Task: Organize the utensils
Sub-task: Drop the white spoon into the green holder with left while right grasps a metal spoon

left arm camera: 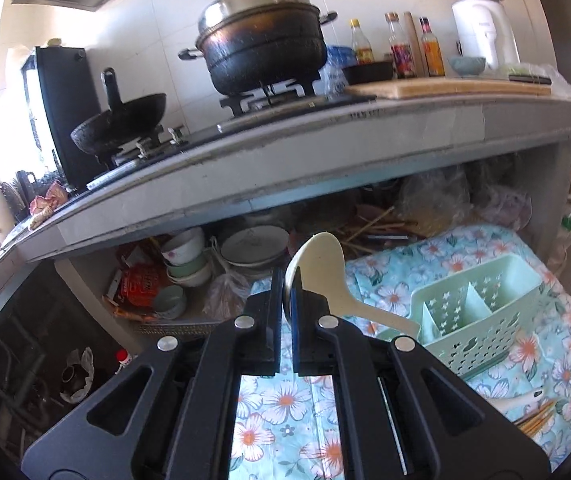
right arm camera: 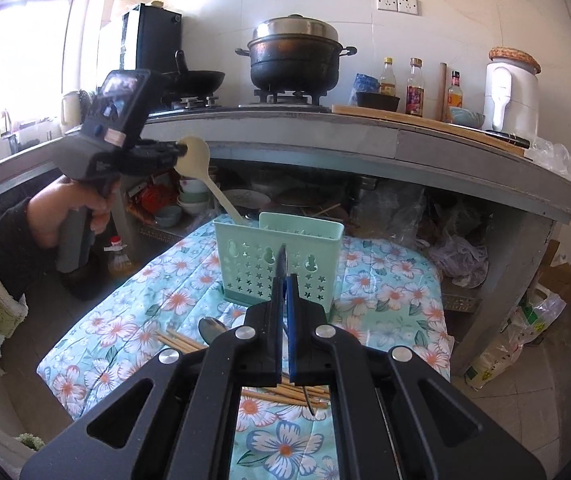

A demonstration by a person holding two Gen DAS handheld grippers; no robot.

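Note:
My left gripper point(left arm camera: 285, 280) is shut on the bowl of a cream plastic spoon point(left arm camera: 321, 260), which it holds above the floral cloth point(left arm camera: 277, 400). In the right wrist view a hand holds that left gripper point(right arm camera: 179, 148) at the left, and the cream spoon point(right arm camera: 197, 152) slants down with its handle tip at the rim of the mint green utensil caddy point(right arm camera: 237, 264). My right gripper point(right arm camera: 285, 280) is shut on a thin dark metal utensil point(right arm camera: 283, 258), seen edge-on in front of the caddy. Wooden chopsticks point(right arm camera: 181, 342) and a metal spoon point(right arm camera: 213, 328) lie on the cloth.
A grey counter edge point(right arm camera: 325, 128) overhangs the caddy and carries a steamer pot point(right arm camera: 295, 56), a wok point(right arm camera: 197, 78) and bottles point(right arm camera: 415, 88). Bowls and plates point(right arm camera: 193, 196) crowd the shelf beneath. Plastic bags point(right arm camera: 517, 340) stand on the floor at the right.

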